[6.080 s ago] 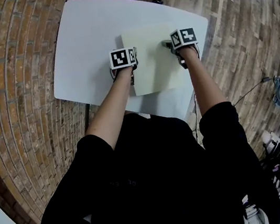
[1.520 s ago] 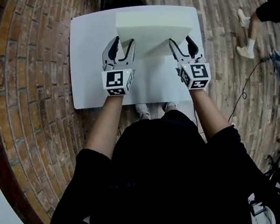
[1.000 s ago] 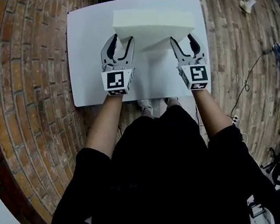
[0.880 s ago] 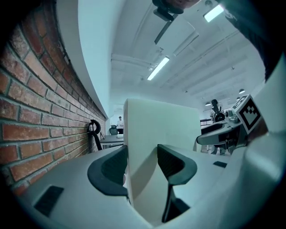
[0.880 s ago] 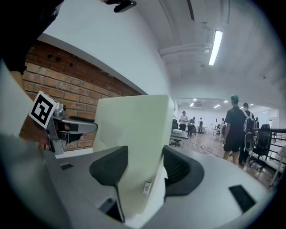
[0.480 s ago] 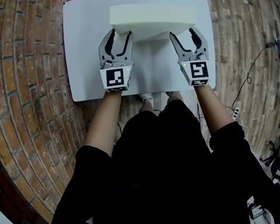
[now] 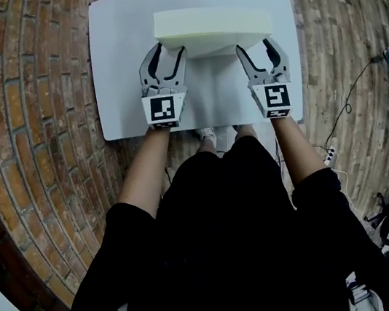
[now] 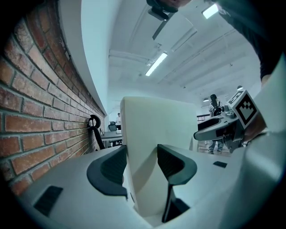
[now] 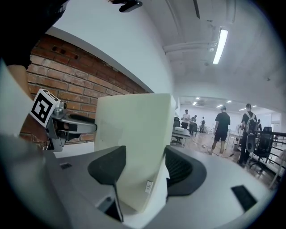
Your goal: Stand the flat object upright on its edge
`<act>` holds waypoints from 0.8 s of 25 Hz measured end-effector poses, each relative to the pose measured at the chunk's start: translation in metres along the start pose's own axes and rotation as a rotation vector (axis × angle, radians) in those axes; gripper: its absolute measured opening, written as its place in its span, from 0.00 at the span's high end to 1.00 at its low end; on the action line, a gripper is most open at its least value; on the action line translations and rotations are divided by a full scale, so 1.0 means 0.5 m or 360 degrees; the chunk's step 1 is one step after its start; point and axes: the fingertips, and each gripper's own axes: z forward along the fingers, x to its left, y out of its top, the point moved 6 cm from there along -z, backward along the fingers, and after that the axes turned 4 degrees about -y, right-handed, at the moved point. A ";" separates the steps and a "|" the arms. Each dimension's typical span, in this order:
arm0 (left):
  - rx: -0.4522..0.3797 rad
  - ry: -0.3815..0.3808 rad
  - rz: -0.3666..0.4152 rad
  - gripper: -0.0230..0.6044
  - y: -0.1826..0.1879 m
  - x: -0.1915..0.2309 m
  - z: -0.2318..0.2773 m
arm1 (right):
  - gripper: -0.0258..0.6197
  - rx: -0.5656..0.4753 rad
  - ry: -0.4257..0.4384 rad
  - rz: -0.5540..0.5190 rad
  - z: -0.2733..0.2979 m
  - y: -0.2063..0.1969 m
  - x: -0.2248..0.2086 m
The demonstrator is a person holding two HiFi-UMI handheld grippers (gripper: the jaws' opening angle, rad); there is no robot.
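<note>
Foam slab [image 7: 212, 28] is up on its long edge near the far side of the white table [image 7: 113, 68], broad face toward the person. Bottom edge looks seated, though the contact line can't be seen from above. Six seconds back it lay flat on the table with both tongs at its near side, so the tilt-up is done. What's left is letting go and seeing whether it stands alone. Left gripper [image 7: 168, 47] is spread wide and clamped across the slab's thickness at the left end, pads on both faces. Right gripper [image 7: 254, 45] does the same at the right end. Its jaws have just been easing wider, slab still between them, pads still on the foam. Small white tag [image 9: 148, 187] shows on the slab's edge by the right pad.
</note>
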 end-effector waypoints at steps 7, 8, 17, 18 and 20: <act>0.0055 -0.0045 0.0039 0.62 0.000 0.000 -0.003 | 0.53 0.0019 0.0008 0.0008 -0.009 0.001 0.002; 0.0061 -0.0046 0.0029 0.62 0.001 0.000 -0.003 | 0.53 0.0024 0.0014 0.0008 -0.011 0.000 0.003; 0.0049 -0.0085 -0.0025 0.62 0.005 0.003 -0.002 | 0.51 0.0035 0.0040 0.0013 -0.011 0.003 0.001; 0.0055 -0.0089 -0.0011 0.62 0.004 0.004 -0.002 | 0.52 0.0035 0.0045 0.0012 -0.011 0.002 0.001; 0.0070 -0.0096 0.0040 0.62 0.001 0.006 -0.004 | 0.52 0.0032 0.0055 0.0014 -0.013 0.003 0.000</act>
